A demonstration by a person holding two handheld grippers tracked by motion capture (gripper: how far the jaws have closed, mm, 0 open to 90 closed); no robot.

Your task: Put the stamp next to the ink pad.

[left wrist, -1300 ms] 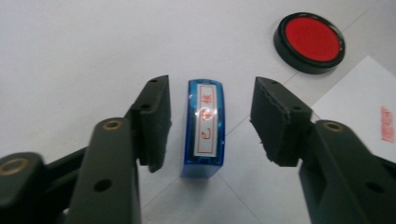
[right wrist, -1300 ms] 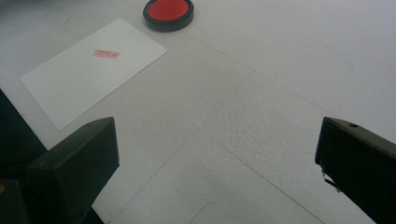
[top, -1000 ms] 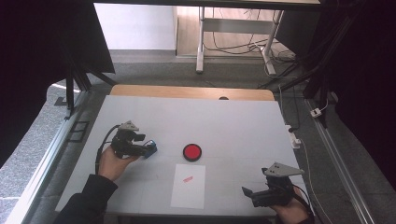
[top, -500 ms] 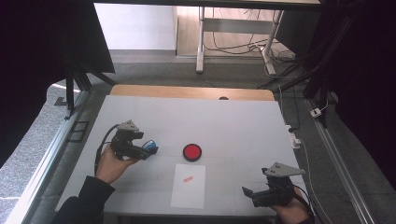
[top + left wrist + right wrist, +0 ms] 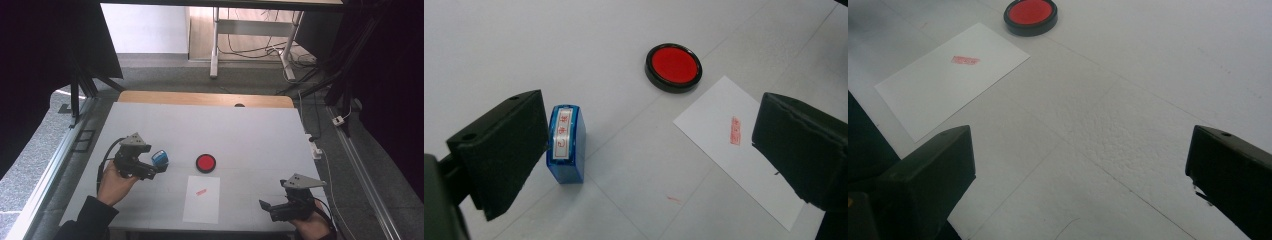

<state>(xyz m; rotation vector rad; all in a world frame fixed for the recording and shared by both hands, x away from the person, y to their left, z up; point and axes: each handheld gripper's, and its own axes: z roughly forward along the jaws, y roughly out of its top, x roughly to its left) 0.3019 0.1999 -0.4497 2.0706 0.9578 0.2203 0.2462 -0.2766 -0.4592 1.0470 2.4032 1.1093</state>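
Observation:
A blue self-inking stamp (image 5: 566, 144) stands on the white table, right beside the left jaw of my left gripper (image 5: 651, 145), which is open wide with nothing pinched. From above, the stamp (image 5: 160, 157) sits at the tips of the left gripper (image 5: 155, 166). A round red ink pad (image 5: 205, 163) lies at mid table. Just nearer than it is a white sheet of paper (image 5: 201, 202) bearing a small red stamp mark (image 5: 201, 192). My right gripper (image 5: 268, 209) rests open at the front right, pointing towards the paper (image 5: 943, 85) and ink pad (image 5: 1030, 15).
The white table (image 5: 250, 135) has a wooden strip (image 5: 200, 98) along its far edge. Metal rails (image 5: 50, 170) run beside the table on both sides. A cable and plug (image 5: 314, 145) lie at the right edge.
The left hand and gripper have shifted very slightly; the stamp stays where it was. The right gripper has not moved.

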